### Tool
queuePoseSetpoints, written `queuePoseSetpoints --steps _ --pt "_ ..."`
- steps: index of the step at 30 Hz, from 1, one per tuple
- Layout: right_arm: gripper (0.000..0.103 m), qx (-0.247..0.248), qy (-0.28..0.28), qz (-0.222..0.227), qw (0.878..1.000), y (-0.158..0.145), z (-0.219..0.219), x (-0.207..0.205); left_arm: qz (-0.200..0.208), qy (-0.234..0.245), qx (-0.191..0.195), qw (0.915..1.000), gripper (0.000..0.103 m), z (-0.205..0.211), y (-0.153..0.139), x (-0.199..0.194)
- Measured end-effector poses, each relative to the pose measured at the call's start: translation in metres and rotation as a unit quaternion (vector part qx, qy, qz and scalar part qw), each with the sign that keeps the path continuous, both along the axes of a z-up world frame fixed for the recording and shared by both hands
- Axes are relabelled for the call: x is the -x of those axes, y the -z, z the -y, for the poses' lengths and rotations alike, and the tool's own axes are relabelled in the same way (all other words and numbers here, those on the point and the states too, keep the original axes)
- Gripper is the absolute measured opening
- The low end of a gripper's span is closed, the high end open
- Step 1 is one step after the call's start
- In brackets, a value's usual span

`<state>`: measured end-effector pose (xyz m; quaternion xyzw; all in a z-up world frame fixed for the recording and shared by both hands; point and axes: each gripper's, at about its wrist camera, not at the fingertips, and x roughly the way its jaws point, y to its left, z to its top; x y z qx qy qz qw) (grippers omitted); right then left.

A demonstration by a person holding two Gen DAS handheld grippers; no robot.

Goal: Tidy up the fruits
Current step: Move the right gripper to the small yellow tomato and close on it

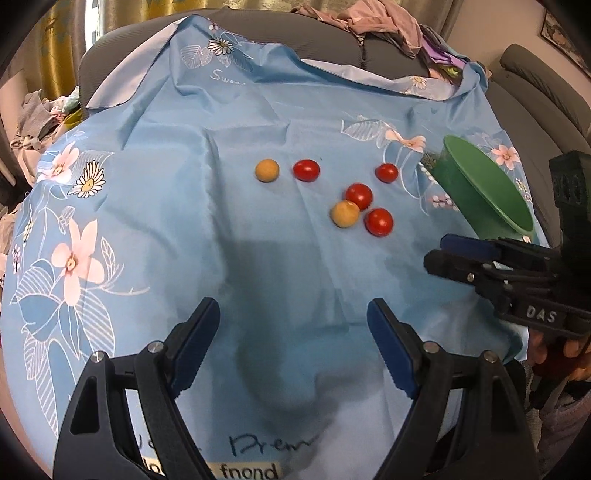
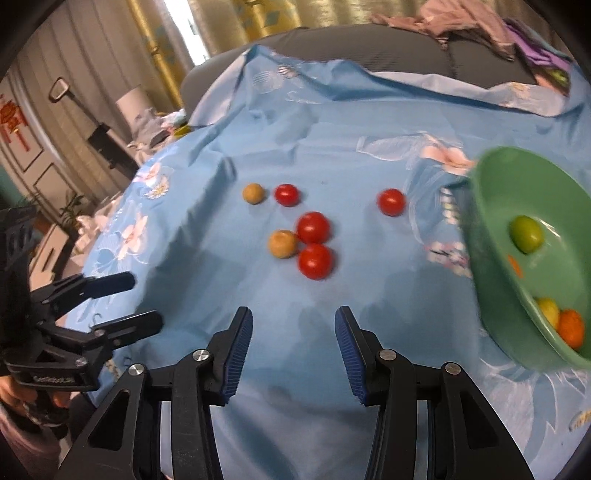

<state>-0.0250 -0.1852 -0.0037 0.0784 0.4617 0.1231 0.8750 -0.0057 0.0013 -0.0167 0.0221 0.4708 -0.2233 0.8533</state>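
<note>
Several red tomatoes lie on the blue cloth; the nearest one point(image 1: 378, 222) point(image 2: 315, 261) touches a second point(image 1: 359, 196) and a tan round fruit point(image 1: 344, 214) point(image 2: 283, 243). Farther back lies another tan fruit point(image 1: 267, 170) point(image 2: 253, 193). The green bowl point(image 1: 476, 184) point(image 2: 491, 266) stands tilted at the right, and a green fruit point(image 2: 526, 234), a yellow one and an orange one point(image 2: 570, 328) rest in it. My left gripper point(image 1: 293, 314) point(image 2: 144, 301) hangs open and empty short of the fruits. My right gripper point(image 2: 293, 317) point(image 1: 439, 253) is open, narrower, also empty.
A blue floral cloth point(image 1: 166, 221) covers a grey sofa point(image 1: 332, 40). Crumpled clothes point(image 1: 388, 26) are piled on its back, more at the left point(image 1: 44, 118). A hand point(image 1: 554, 347) holds the right gripper. Yellow curtains hang behind.
</note>
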Motion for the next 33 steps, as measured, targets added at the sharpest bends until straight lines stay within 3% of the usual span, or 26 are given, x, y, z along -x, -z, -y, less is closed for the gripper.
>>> queuePoseSetpoints --steps 5,10,19,24,33 --pt "0.048 -0.052 -0.054 -0.009 0.997 0.006 -0.018 -0.023 0.001 -0.01 0.004 0.9999 0.082 -0.006 0.0 -0.012" --pt "0.048 -0.015 -0.036 -0.042 0.998 0.023 -0.025 -0.053 0.004 -0.014 0.003 0.9999 0.082 -0.012 -0.001 -0.017" --pt "0.048 0.029 -0.047 -0.042 0.998 0.025 -0.037 -0.082 -0.003 -0.02 0.007 0.9998 0.082 -0.018 0.006 -0.028" --pt "0.036 0.066 -0.058 -0.036 0.995 0.025 -0.043 -0.091 -0.005 -0.018 0.006 0.9998 0.082 -0.018 0.007 -0.032" --pt "0.03 0.071 -0.056 -0.043 0.995 0.036 -0.04 -0.099 -0.005 -0.02 -0.002 0.9998 0.082 -0.016 0.009 -0.04"
